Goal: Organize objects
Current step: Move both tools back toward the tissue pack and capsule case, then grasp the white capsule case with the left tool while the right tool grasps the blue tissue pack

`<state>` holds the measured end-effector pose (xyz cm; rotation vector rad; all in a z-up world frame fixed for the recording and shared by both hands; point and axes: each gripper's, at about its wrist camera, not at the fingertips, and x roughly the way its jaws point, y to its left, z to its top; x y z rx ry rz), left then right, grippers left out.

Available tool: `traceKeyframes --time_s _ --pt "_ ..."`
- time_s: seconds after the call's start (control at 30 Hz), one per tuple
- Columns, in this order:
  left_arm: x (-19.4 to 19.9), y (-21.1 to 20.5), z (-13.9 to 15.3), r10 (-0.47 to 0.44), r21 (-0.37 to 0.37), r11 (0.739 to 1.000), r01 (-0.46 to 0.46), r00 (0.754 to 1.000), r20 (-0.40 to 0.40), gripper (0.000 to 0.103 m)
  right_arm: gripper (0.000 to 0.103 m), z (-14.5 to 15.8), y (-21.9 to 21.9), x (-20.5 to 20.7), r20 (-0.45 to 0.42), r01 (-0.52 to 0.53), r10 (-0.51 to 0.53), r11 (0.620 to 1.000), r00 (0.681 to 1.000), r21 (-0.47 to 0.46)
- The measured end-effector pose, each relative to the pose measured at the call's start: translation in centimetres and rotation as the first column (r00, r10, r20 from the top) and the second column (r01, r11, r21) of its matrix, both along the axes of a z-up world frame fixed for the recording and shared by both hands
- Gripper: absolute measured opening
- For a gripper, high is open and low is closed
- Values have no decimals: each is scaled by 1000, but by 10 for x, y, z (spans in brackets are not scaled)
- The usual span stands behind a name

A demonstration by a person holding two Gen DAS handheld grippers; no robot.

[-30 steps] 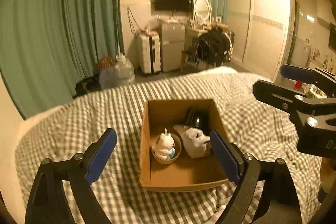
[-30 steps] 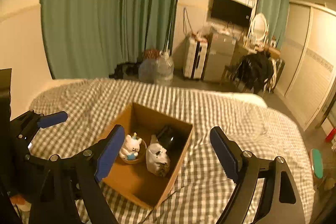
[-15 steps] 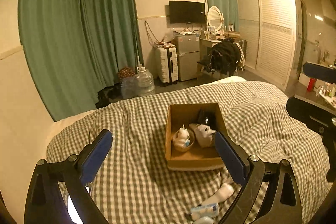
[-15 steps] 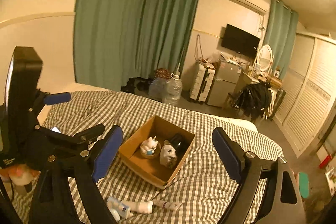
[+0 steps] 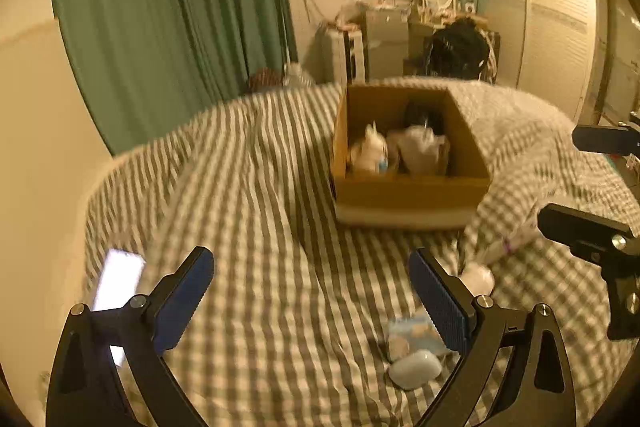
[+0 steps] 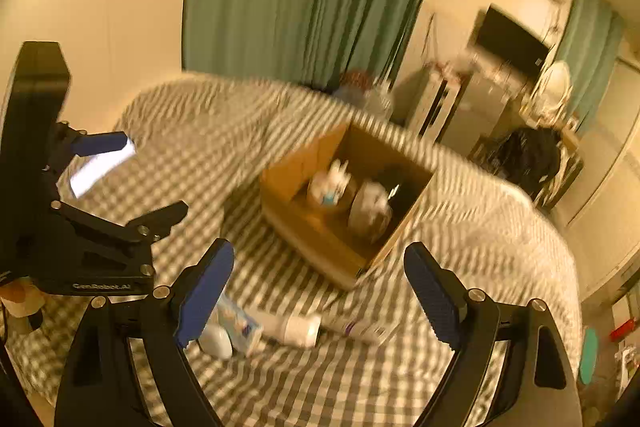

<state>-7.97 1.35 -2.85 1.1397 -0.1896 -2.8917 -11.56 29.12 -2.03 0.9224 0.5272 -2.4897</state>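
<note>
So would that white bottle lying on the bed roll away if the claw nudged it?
Probably: the bottle looks round and lies on its side, so a sideways nudge could roll it. The soft checked blanket may slow it. It looks plastic, likely light.

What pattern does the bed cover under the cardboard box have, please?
The bed cover has a grey-and-white check, clearest in the right wrist view.

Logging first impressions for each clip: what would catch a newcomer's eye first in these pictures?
The open cardboard box on the checked bedspread, holding a white figurine and a pale bundle. Nearer the camera, loose toiletries lie on the bedspread, among them a white bottle. A glowing phone lies at the bed's left edge, and both tongs hang open, empty.
</note>
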Motion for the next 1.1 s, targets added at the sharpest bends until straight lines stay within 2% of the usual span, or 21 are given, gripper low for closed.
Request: traceKeyframes --time_s 0.13,0.3,0.47,0.57,0.63,0.73,0.77,0.8,0.83,0.9,0.97,1.1 --pt "3 8 -47 -5 7 1000 5 994 105 100 87 -45 5 -13 97 -8 7 1000 995 15" --pt "13 28 -94 -75 47 997 66 965 251 100 87 -80 18 -27 147 4 -10 999 989 35" --pt "12 47 -121 -122 48 992 113 940 319 100 87 -103 28 -32 197 19 -23 1000 980 22" --pt "10 57 -136 -156 54 988 146 924 349 100 87 -111 28 -32 211 21 -25 1000 977 22" --pt "10 66 -143 -175 33 984 174 919 353 99 87 -111 29 -31 208 22 -25 1000 978 17" --pt "10 75 -152 -201 13 978 210 914 352 89 87 -109 27 -30 204 27 -30 1000 979 16" --pt "11 74 -153 -208 24 977 213 913 350 81 87 -110 27 -30 206 28 -31 999 978 19" --pt "11 74 -154 -212 32 976 215 912 351 66 87 -110 27 -30 207 34 -38 999 978 25" --pt "12 72 -155 -207 30 977 209 913 351 59 87 -110 26 -30 210 36 -41 999 977 26" --pt "13 67 -151 -197 41 980 195 920 339 34 87 -111 23 -28 211 40 -46 999 976 35" --pt "15 59 -143 -187 65 982 175 925 330 27 87 -111 20 -26 212 40 -49 998 976 48" --pt "21 45 -126 -196 128 978 163 931 309 25 87 -112 15 -19 223 27 -41 998 974 64"
